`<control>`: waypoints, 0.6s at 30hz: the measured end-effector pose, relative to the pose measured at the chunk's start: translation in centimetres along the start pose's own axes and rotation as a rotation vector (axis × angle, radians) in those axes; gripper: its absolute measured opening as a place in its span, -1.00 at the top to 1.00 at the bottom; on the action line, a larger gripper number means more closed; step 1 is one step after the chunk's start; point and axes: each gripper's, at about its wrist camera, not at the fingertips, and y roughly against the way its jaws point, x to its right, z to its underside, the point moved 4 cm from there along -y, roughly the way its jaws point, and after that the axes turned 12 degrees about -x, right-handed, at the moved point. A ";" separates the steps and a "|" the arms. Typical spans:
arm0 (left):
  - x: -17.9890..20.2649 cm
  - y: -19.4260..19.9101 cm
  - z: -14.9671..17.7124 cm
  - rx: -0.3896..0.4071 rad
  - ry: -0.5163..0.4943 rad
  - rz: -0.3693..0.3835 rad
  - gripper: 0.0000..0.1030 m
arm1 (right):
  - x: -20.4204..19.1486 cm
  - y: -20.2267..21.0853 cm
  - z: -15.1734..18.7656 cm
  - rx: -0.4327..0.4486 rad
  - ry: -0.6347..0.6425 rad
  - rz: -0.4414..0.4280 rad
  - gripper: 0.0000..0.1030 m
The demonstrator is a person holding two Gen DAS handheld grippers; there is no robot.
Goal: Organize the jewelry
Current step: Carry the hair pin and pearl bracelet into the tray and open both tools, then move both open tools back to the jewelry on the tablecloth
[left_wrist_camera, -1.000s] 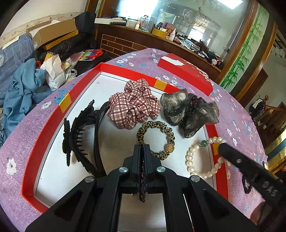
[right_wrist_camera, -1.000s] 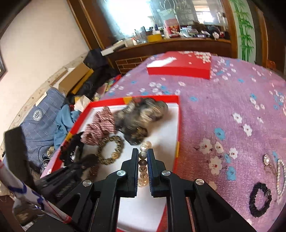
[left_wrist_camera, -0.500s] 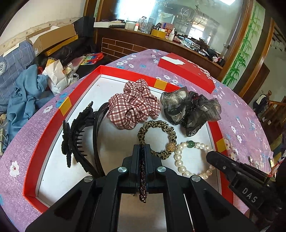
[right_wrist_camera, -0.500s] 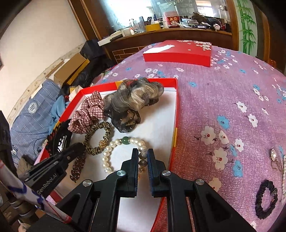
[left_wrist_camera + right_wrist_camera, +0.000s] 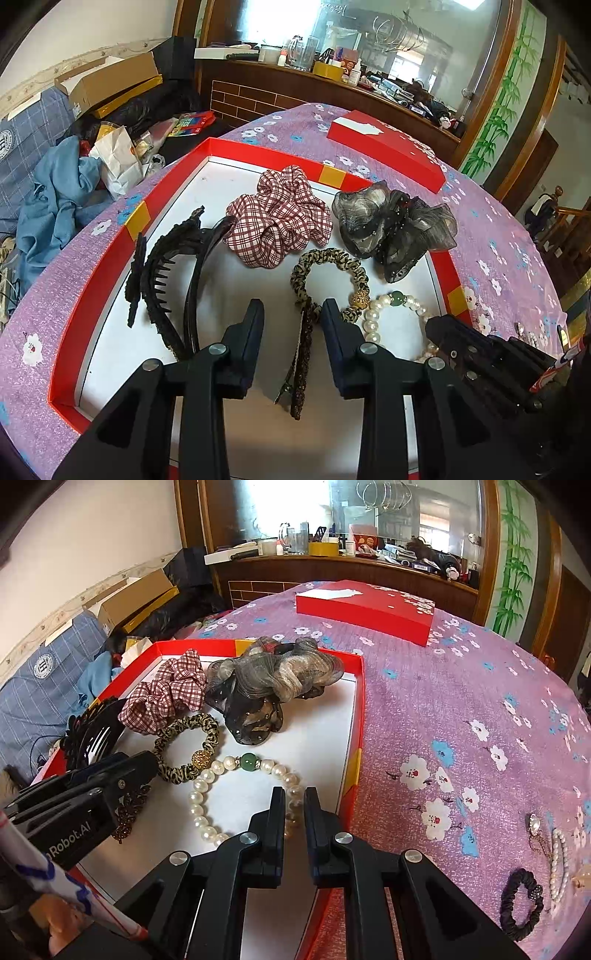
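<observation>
A red-rimmed white tray (image 5: 92,258) holds a plaid scrunchie (image 5: 277,225), a grey organza bow (image 5: 391,225), a leopard hair tie (image 5: 328,273), black hair combs (image 5: 162,280), a pearl bracelet (image 5: 391,317) and a dark sparkly hair clip (image 5: 301,362). My left gripper (image 5: 291,308) is open, its jaws either side of the clip, which lies on the tray floor. My right gripper (image 5: 294,797) is slightly open just over the pearl bracelet (image 5: 207,805) near the tray's right rim (image 5: 354,746); the pearls lie on the tray.
A red box lid (image 5: 364,609) lies at the far side of the purple flowered tablecloth (image 5: 461,709). More jewelry sits on the cloth at right: a black hair tie (image 5: 521,904), a pearl strand (image 5: 557,864) and an earring (image 5: 533,830). Clutter lies beyond the table's left edge.
My left gripper has opened and let the sparkly clip drop onto the tray. My right gripper has opened slightly, releasing the pearl bracelet inside the tray.
</observation>
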 end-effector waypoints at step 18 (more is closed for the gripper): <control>-0.2 0.4 -0.1 0.012 -0.004 -0.020 0.15 | 1.8 7.6 -0.3 0.238 -0.032 0.057 0.20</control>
